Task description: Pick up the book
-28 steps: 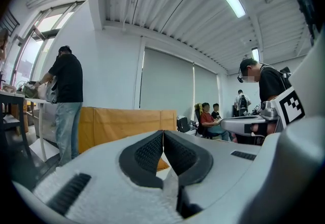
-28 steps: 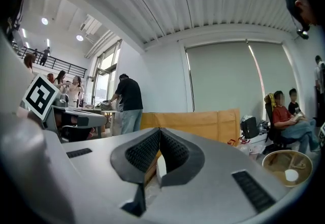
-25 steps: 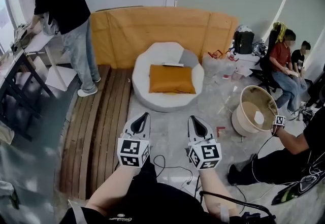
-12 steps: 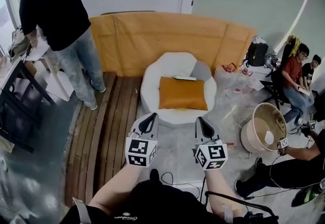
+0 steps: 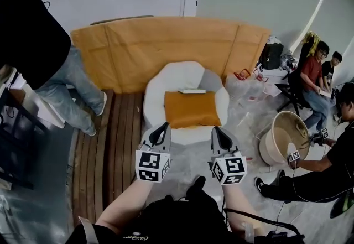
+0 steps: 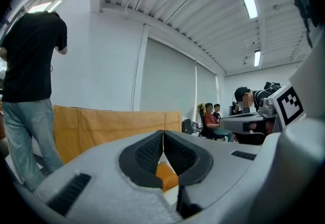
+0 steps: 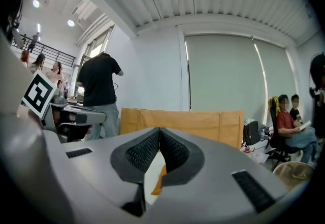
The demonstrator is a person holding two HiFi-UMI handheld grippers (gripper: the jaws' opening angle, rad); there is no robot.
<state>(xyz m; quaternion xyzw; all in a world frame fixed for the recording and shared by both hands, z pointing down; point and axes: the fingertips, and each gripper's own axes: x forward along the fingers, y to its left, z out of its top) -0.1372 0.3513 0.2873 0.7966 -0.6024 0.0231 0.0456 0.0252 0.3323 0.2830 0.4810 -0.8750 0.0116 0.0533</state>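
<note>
We are holding 2 grippers out in front of us, side by side and level, both pointing toward a white round chair (image 5: 180, 74). The left gripper (image 5: 161, 126) is showing its jaws pressed fully together in its own view, the ribbed black pads (image 6: 152, 153) meeting along 1 thin seam with nothing between them. The right gripper (image 5: 216, 128) is showing the same in its own view: jaws closed tip to tip and pinching nothing.

The book (image 5: 192, 91) is lying flat on the chair's seat, just behind the far edge of an orange cushion (image 5: 192, 109) that is resting on the front of the seat. It is sitting well apart from both grippers, roughly between the lines they are pointing along. A sliver of the cushion (image 6: 166, 177) is peeking through the notch below the left gripper's pads.

Behind the chair an orange-brown screen (image 5: 166, 43) is standing along the wall. Wooden decking (image 5: 105, 143) is running along the floor to the chair's left, where a person in a black top and jeans (image 5: 38, 55) is standing. To the right, a pale round tub (image 5: 283, 136) is lying tilted on the floor, another person (image 5: 323, 168) is crouching beside it, and 2 people (image 5: 315, 68) are sitting farther back.
</note>
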